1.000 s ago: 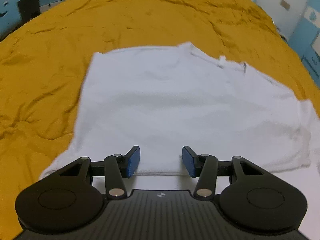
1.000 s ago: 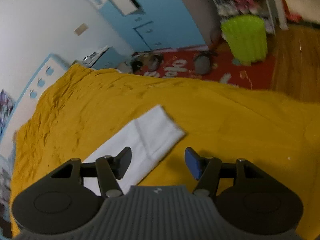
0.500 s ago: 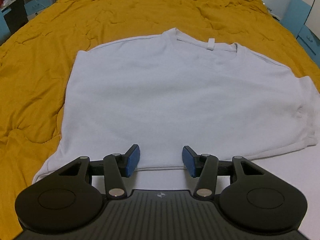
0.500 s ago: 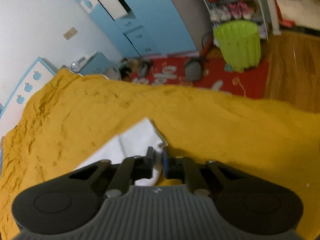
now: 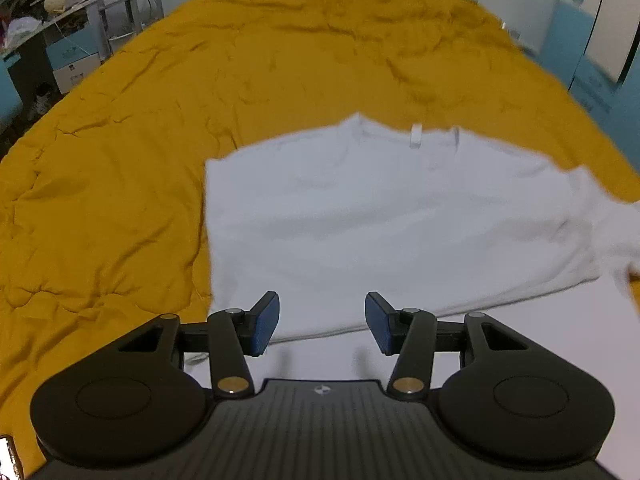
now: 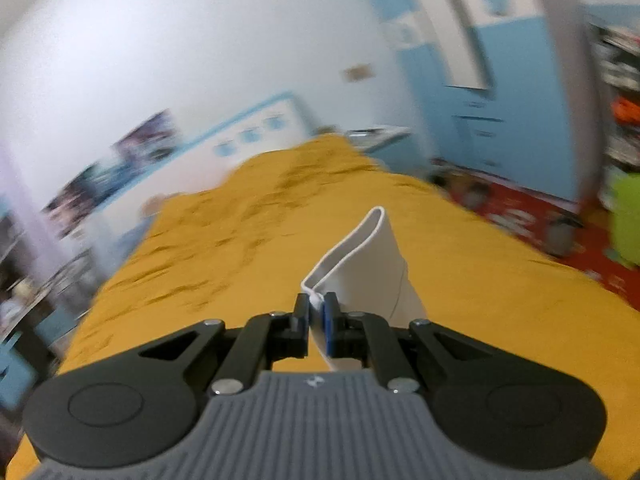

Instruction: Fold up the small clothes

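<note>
A white T-shirt [image 5: 384, 224] lies flat on the mustard-yellow bedspread [image 5: 120, 152], neck label toward the far side. In the left wrist view my left gripper [image 5: 322, 322] hovers open over the shirt's near part, nothing between its blue pads. In the right wrist view my right gripper [image 6: 317, 312] is shut on the edge of the shirt's sleeve [image 6: 368, 268], which stands lifted above the bedspread [image 6: 240, 248] in a curled fold. Neither gripper shows in the other's view.
Blue and white cabinets [image 6: 500, 92] and a red floor mat [image 6: 532, 216] lie beyond the bed's right side, with a green bin [image 6: 626, 220] at the edge. Shelves and a desk [image 5: 60, 20] stand past the bed's left side.
My right gripper closed on the white sleeve and lifted it off the bedspread, swinging its view up toward the wall. My left gripper rose and stayed open over the shirt.
</note>
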A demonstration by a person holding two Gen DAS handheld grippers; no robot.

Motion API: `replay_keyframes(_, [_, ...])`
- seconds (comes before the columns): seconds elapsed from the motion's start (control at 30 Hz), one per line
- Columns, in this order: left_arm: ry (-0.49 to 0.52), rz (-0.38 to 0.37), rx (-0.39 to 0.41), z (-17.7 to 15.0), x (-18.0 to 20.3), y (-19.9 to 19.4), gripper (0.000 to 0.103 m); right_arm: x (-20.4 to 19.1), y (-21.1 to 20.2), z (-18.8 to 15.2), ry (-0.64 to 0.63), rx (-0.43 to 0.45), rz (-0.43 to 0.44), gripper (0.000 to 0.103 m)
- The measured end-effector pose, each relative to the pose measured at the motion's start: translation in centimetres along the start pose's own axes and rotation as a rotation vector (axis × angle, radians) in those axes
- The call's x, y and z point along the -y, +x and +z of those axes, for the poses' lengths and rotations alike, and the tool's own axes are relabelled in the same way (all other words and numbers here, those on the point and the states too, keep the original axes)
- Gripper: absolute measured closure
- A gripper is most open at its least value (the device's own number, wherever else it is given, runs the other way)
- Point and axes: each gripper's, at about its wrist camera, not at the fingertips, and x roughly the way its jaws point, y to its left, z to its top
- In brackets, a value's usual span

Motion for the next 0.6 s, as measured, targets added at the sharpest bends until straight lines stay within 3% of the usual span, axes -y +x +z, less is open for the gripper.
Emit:
replay_keyframes(0.13, [-0.086,-0.093,0.042,0.5,-2.6,-2.4,0.045,-9.7,0.7,-1.2,-0.079,-0.057,0.132,0.101])
replay_keyframes(0.23, [-0.118,-0.1,0.07,1.0,-3.8,-3.4,0.055,-16.0,2.4,-3.6,-0.11,-0.129,0.211,0.101])
replay_keyframes(0.3, [-0.141,-0.141,0.082,1.3,-4.6,-3.5,0.056,-20.0,3.9,-6.2,-0.125,-0.18,0.248,0.101])
replay_keyframes(0.47, [-0.297,-0.394,0.078,2.1,-6.9,-2.5,0.056,-26.5,8.2,-14.5,-0.14,-0.329,0.317,0.101])
replay_keyframes(0.6, [-0.365,-0.511,0.084,2.3,-7.7,-0.7,0.047,-28.3,11.4,-21.7,-0.12,-0.444,0.349,0.101])
